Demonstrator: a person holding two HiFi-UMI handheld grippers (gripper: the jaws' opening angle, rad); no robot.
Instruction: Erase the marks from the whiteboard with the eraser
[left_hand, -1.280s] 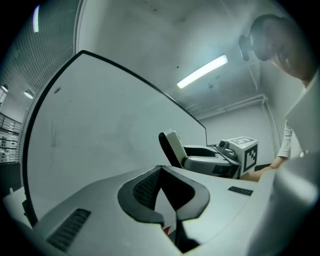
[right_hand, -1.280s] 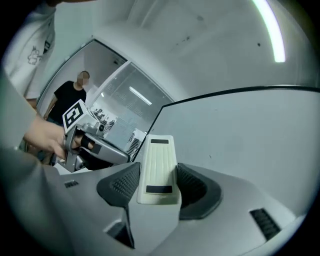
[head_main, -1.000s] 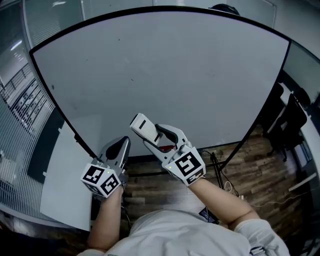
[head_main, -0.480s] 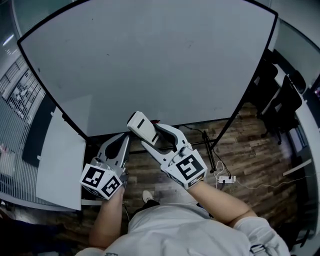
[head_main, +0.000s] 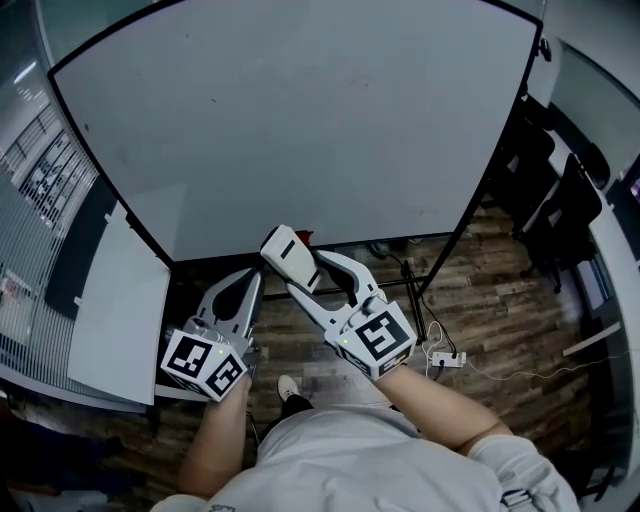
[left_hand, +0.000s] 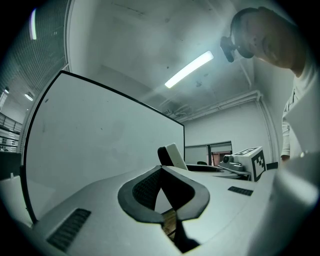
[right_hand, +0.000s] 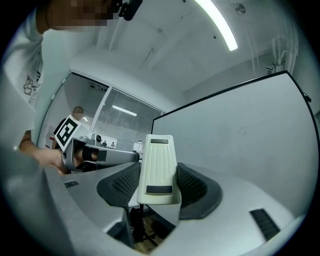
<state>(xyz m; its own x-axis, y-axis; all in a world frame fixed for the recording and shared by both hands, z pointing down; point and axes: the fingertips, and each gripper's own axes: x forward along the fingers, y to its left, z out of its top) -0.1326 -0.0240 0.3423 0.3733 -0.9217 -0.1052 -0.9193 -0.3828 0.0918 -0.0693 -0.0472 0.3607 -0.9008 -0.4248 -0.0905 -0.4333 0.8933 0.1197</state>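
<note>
The large whiteboard fills the top of the head view; its face looks almost blank, with only a few faint specks. My right gripper is shut on a white eraser, whose end sticks out at the board's lower edge. In the right gripper view the eraser stands upright between the jaws of the right gripper, with the whiteboard to the right. My left gripper hangs beside it, lower left, shut and empty. The left gripper view shows the whiteboard and the eraser beyond its tip.
Below the board lies a wooden floor with a power strip and cables. Black chairs stand at the right. A white panel leans at the left. The board's stand leg runs down near my right arm.
The whiteboard has slid up in the head view, so the eraser now sits at its lower edge instead of over its face. Both grippers keep their hold and stance.
</note>
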